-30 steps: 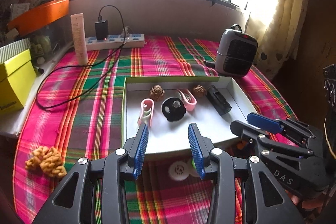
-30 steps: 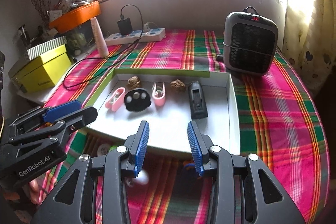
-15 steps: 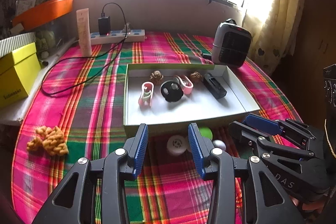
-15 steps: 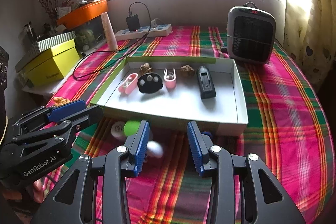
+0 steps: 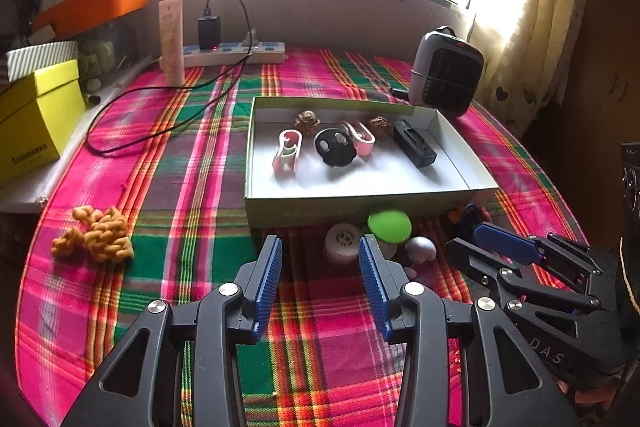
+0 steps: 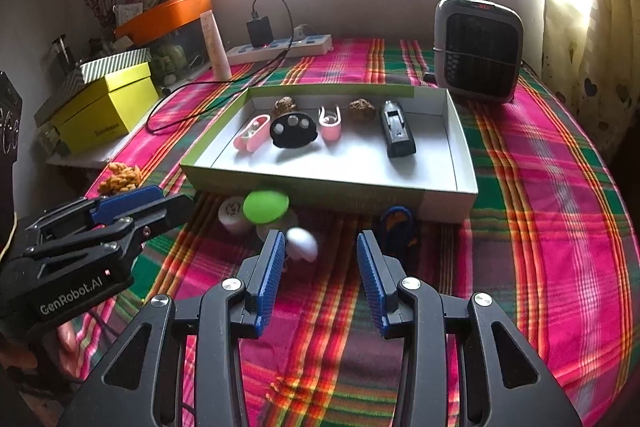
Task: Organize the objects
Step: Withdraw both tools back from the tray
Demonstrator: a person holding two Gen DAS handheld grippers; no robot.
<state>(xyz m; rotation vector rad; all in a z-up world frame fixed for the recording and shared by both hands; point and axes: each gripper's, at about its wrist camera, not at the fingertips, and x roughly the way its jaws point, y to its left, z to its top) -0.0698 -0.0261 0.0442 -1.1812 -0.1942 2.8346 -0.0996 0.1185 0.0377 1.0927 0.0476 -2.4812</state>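
From the left wrist view, the left gripper (image 5: 320, 267) is seen held apart and empty, low in the frame; a green lid (image 5: 389, 225) and white cap (image 5: 341, 242) are spotted mid-frame against the box (image 5: 360, 213). Light, smooth, likely slippery, they are best pinched across the rim. From the right wrist view, the right gripper (image 6: 321, 265) is likewise spread, nothing held; a checked cloth (image 6: 540, 247) is draped over the table, window glare above.
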